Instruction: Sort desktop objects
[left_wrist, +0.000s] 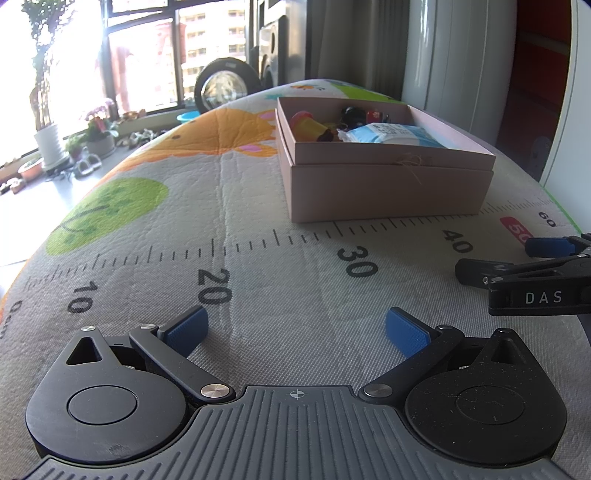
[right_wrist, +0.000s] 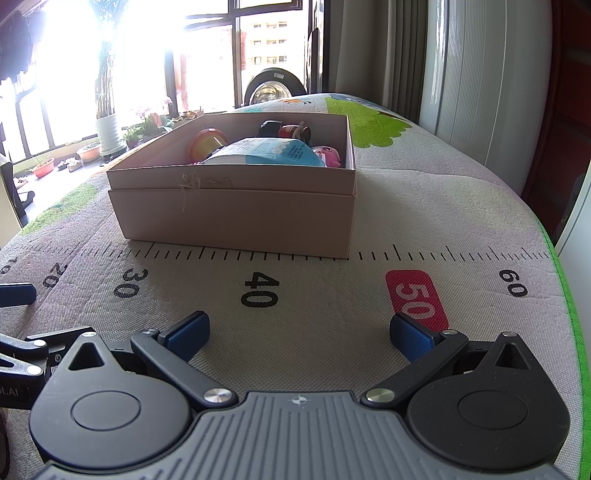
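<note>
box (right_wrist: 236, 218): pink cardboard, open-topped, seated in its own upturned lid; stands on the mat just beyond the printed ruler line, between the 30 and 50 marks as the right wrist view shows it.
contents: blue-and-white soft packet (right_wrist: 266, 153) on top, near the front wall; red-and-yellow round toy (right_wrist: 207, 143) at the left; a dark figure toy (right_wrist: 273, 128) at the back; a pink toy (right_wrist: 327, 154) at the right wall. all lie inside the rim.
loose items on mat: none seen in either view; the sorting looks close to done, as a judgement.
left gripper (left_wrist: 295, 328): fingers spread wide, holding nothing, low over the mat near the 20–30 marks, well short of the box.
right gripper (right_wrist: 300, 330): fingers spread wide, empty, low over the mat between the 40 and 50 marks, facing the box front.
gripper spacing: the two sit side by side, near each other; each shows at the edge of the other's view.
mat (left_wrist: 258, 206): padded, printed with cartoon shapes and a ruler scale.
risk, packet: it stands above the rim; a nudge could slide it out.
risk, box: light card on a soft mat; a push on the front wall would shift or tip it.
risk, grippers: close quarters; a careless swing inward could knock them together.
</note>
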